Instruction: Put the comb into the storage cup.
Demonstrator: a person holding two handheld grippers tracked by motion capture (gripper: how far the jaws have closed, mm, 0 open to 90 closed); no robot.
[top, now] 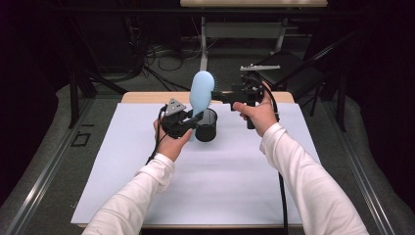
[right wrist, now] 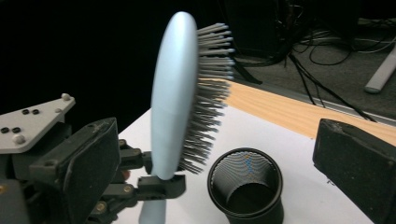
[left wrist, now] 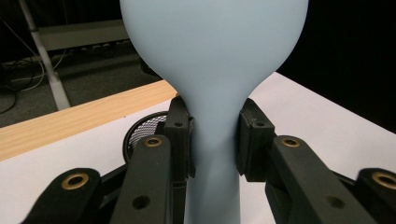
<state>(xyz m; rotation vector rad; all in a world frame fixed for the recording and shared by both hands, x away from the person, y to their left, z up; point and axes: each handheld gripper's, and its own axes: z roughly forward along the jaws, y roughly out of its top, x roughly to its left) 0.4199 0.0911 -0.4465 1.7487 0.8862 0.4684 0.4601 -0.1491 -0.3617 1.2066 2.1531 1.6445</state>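
Standing upright, hairbrush (top: 201, 90) head up, bristles facing right.

Pale blue hairbrush (top: 201, 93) stands upright, bristles facing the black mesh cup (top: 206, 125).

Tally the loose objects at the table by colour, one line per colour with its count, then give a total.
Light blue: 1, the hairbrush, clamped at its neck by the left hand-held gripper
Black: 1, the mesh cup standing on the white mat
Total: 2
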